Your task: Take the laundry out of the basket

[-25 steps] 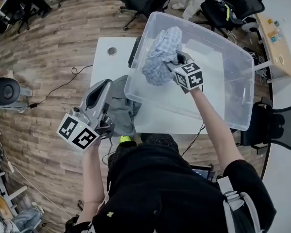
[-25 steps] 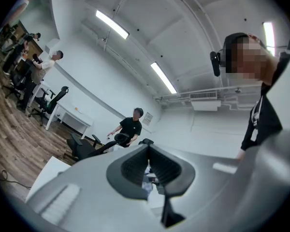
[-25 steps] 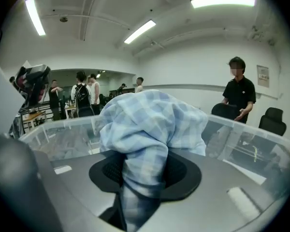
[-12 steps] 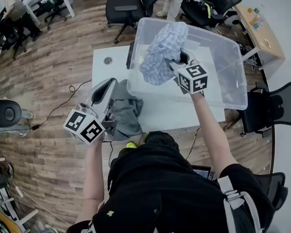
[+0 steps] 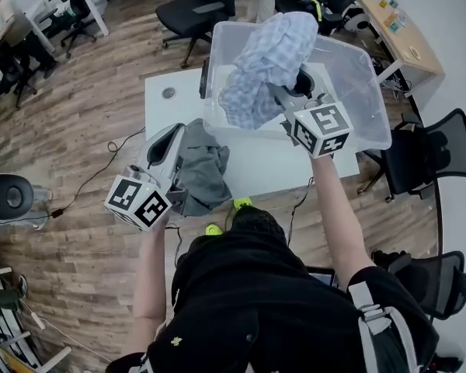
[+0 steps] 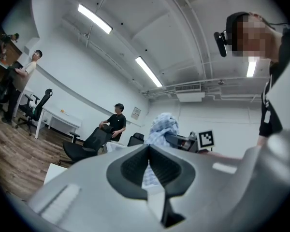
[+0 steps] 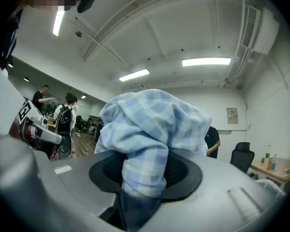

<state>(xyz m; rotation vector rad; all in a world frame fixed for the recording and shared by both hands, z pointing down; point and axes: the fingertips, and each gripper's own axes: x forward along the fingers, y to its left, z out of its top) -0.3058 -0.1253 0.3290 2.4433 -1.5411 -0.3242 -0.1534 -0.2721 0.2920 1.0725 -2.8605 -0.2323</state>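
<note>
- The left gripper (image 5: 165,141) is clenched on nothing. It is held level at the bench's (image 5: 161,109) left edge, just beside the grey garment (image 5: 203,169) lying there.
- The checked shirt (image 5: 264,61) hangs bunched above the basket's near left wall, with its loose end drooping toward the bench.
- The right gripper (image 5: 293,92) grasps a fold of the shirt, level, with the arm stretched forward.
- The clear basket (image 5: 366,92) stands at the right. The grey garment lies to the left of the right gripper, so the shirt probably goes that way, across the wall.
</note>
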